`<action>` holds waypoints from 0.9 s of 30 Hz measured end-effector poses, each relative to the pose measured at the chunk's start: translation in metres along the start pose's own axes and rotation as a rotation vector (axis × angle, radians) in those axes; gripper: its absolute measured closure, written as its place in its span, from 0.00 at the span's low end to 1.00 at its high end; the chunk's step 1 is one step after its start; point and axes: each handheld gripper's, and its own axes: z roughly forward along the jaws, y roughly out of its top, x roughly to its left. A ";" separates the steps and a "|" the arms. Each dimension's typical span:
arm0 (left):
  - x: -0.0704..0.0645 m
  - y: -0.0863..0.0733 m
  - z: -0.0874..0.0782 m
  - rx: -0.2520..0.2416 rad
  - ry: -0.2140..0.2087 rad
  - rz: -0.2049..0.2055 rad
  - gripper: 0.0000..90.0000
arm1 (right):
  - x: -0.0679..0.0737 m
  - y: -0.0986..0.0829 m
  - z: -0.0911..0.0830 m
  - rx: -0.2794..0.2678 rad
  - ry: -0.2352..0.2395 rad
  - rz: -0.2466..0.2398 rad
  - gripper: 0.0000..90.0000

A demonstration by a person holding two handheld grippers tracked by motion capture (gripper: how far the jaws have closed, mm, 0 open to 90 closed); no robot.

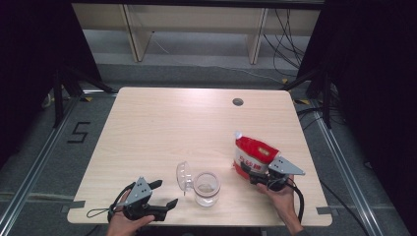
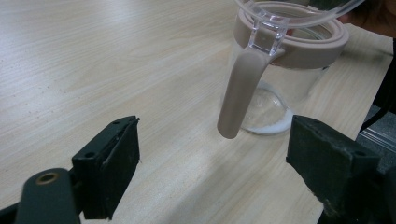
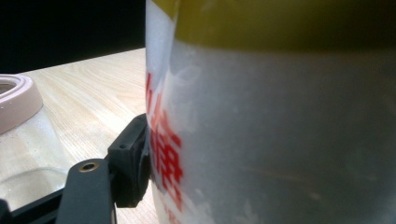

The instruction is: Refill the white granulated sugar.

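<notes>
A clear glass jar with a beige rim band (image 1: 206,188) stands near the front edge of the pale wooden table (image 1: 162,128), and everything else is easiest placed from it. Its transparent domed lid (image 1: 183,177) is flipped open and stands up on the jar's left side; in the left gripper view a beige latch tab (image 2: 238,95) hangs down from the hinge. A thin layer of white grains lies on the jar's bottom.

Just right of the jar, the right gripper (image 1: 259,178) is clamped on a red-and-white plastic pouch with a white spout (image 1: 253,155). The right gripper view shows one black jaw pressed flat against the pouch's printed side, so the hold looks firm. The pouch leans with its spout pointing up and away from the jar, not over the mouth.

To the jar's left, the left gripper (image 1: 164,194) rests low by the table's front edge with its jaws spread wide and nothing between them; in its own view they frame the jar without touching it.

I'd judge this as the pouring step: the jar is open and the pouch is gripped. The next move calls for lifting the pouch, bringing the spout over the jar's mouth and tipping it slowly. Whether the spout is capped I cannot tell. The free gripper could steady the jar.
</notes>
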 end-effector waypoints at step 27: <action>-0.001 0.000 -0.001 0.011 0.003 0.017 0.19 | 0.001 0.001 0.010 0.018 0.009 -0.011 0.49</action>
